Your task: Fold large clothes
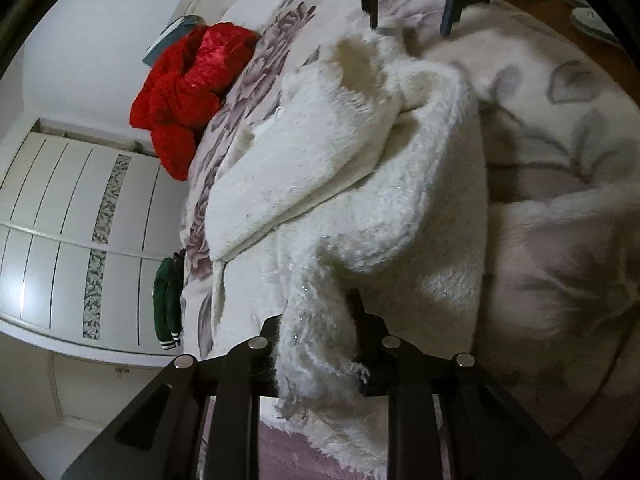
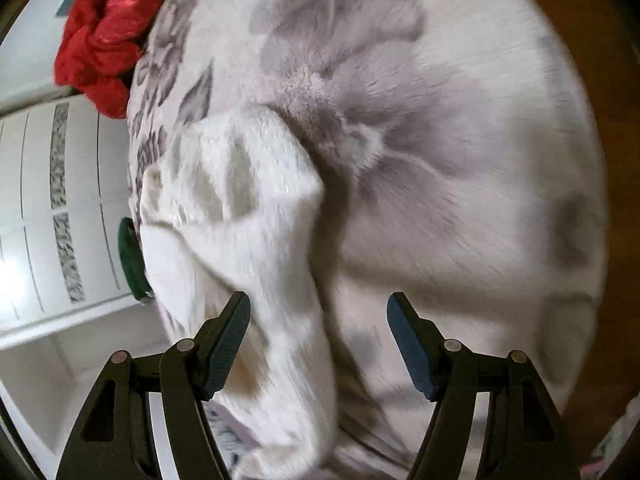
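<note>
A fluffy white knitted garment [image 1: 360,168] lies bunched on a bed with a floral cover [image 1: 560,128]. My left gripper [image 1: 320,344] is shut on a fringed edge of that garment, and the fabric hangs out between its jaws. In the left wrist view my right gripper [image 1: 412,20] hovers open above the garment's far end. In the blurred right wrist view the right gripper [image 2: 320,312] stands open over the white garment [image 2: 240,220], with fabric below the gap and the pads not pressing on it.
A red garment [image 1: 188,88] is heaped at the bed's far left. A green garment [image 1: 166,300] hangs off the bed's edge. A white wardrobe [image 1: 60,232] stands to the left. Wooden floor [image 2: 580,20] shows past the bed's right side.
</note>
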